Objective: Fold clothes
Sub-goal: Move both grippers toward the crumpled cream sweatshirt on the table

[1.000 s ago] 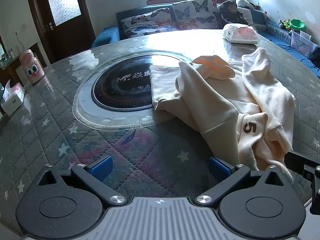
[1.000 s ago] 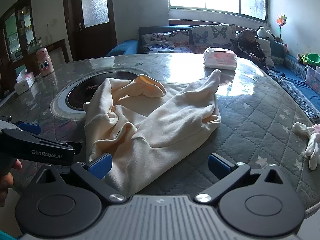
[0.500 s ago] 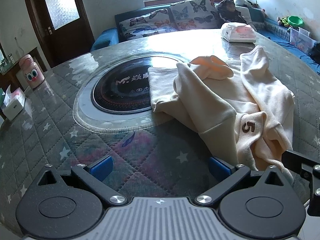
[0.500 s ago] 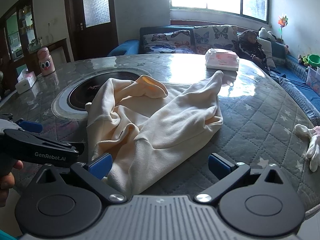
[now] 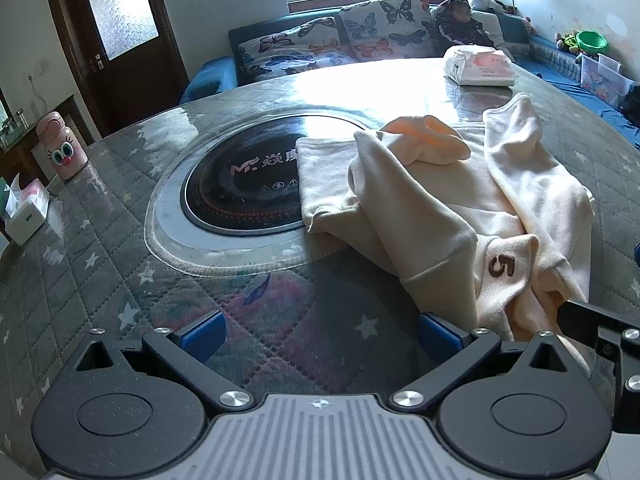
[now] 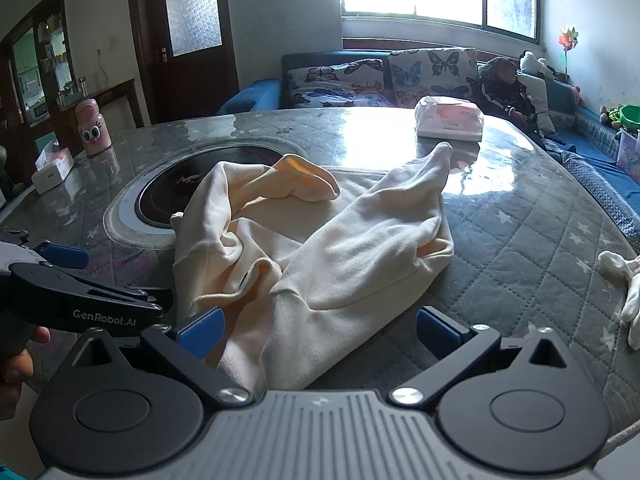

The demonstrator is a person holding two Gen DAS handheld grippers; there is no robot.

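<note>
The left claw [image 5: 320, 332] was spread wide and empty, its blue pads above bare quilted cloth just left of the garment's near hem. The right claw [image 6: 320, 330] was equally released, gripping nothing; its left pad [image 6: 200, 330] sat at the garment's near edge, though whether it touched the fabric was hard to judge from this angle.

The cream garment [image 6: 320, 248] lay crumpled on the table [image 6: 540, 240], one sleeve reaching toward the far side and a patch with a brown "5" [image 5: 502, 266] folded near the front. Its left part draped over the rim of a round black cooktop [image 5: 244, 188] set into the table.

The table carried a grey star-patterned quilted cover under a glossy sheet. A tissue pack [image 6: 450, 118] sat well beyond the garment, a pink cartoon bottle [image 6: 93, 128] and a white box [image 6: 52, 170] at the far left edge. Open cover lay to the right of the garment; a small white cloth [image 6: 624, 288] rested near the right edge. Behind stood a butterfly-cushioned sofa [image 6: 380, 76], a dark door and a bright window.
</note>
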